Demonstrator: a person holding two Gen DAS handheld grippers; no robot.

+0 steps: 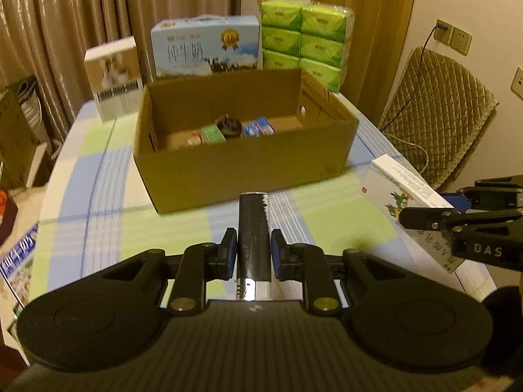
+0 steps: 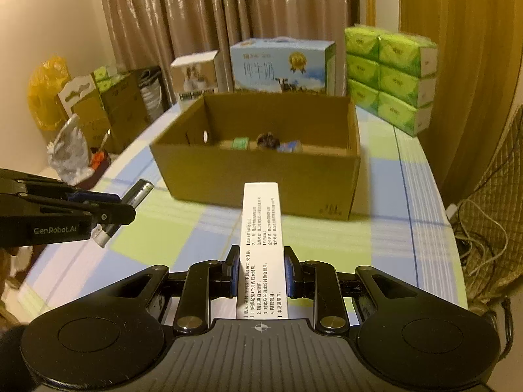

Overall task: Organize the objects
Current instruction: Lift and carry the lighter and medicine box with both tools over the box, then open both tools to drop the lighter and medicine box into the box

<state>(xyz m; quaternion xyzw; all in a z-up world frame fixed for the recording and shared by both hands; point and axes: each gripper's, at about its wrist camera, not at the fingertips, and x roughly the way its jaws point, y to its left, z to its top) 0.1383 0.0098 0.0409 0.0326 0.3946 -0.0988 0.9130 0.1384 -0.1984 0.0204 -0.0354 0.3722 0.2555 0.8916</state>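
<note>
A: Two grippers, both loaded. Left gripper (image 1: 254, 254) clamped on a dark cylinder (image 1: 254, 238) with a silver end, held lengthwise between the blue pads, raised above the checked tablecloth (image 1: 98, 176).

B: Same from the other side? Right gripper (image 2: 260, 269) closed tight on a white medicine box (image 2: 261, 245), printed face up, long axis pointing forward toward the cardboard box (image 2: 261, 176).

A: Confirmed. Seen from the left wrist camera too: white carton with a green bird print, pinched at the right edge of view by black fingers marked DAS. Off the cloth, near the table's right side.

B: And the cylinder, seen from the right wrist camera: tilted, silver ends poking out both sides of the left fingers, well short of the cardboard box.

A: Inside that open box: a green packet (image 1: 212, 133), a dark round item (image 1: 229, 124), a blue-and-white packet (image 1: 260, 127), all on the floor of it.

B: Behind it: a blue milk carton (image 1: 206, 47), a smaller white box (image 1: 112, 78) to its left, stacked green tissue packs (image 1: 307, 44) to its right.

A: Both held items apart from each other, neither over the box.
</note>
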